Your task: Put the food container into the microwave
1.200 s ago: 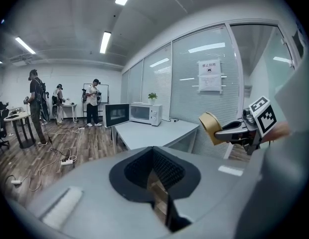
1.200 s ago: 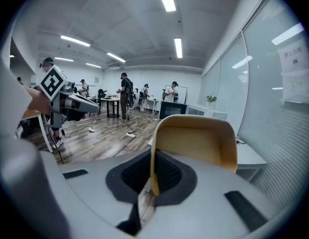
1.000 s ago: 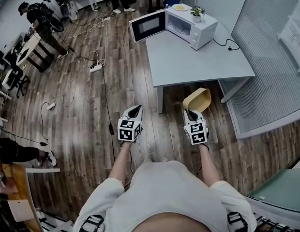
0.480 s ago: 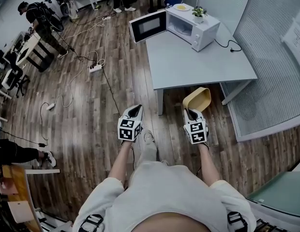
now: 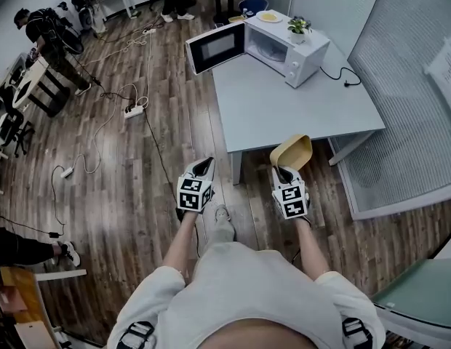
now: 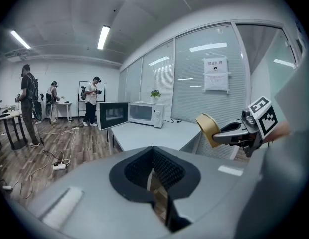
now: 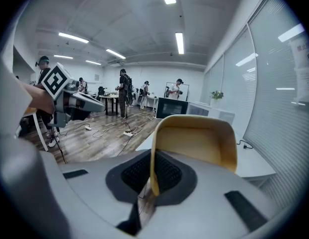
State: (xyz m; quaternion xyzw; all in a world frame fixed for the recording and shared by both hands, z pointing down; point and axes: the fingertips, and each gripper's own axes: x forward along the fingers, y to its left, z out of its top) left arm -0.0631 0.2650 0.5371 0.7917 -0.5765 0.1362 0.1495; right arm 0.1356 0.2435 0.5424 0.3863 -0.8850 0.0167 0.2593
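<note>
The tan food container (image 5: 291, 151) hangs tilted from my right gripper (image 5: 284, 173), which is shut on its rim, just at the near edge of the grey table (image 5: 284, 107). In the right gripper view the container (image 7: 197, 146) fills the space above the jaws (image 7: 150, 176). The white microwave (image 5: 287, 46) stands at the table's far end with its door (image 5: 214, 47) swung open to the left. My left gripper (image 5: 202, 169) is shut and holds nothing, over the floor left of the table. The left gripper view shows the microwave (image 6: 143, 112) ahead.
A potted plant (image 5: 298, 25) and a plate (image 5: 270, 17) sit on top of the microwave. A power strip (image 5: 132, 109) and cables lie on the wood floor at left. A glass partition (image 5: 414, 100) runs along the right. People stand at desks in the back left.
Both grippers and the person have moved forward toward the table. The container has come from short of the table to its near edge.
</note>
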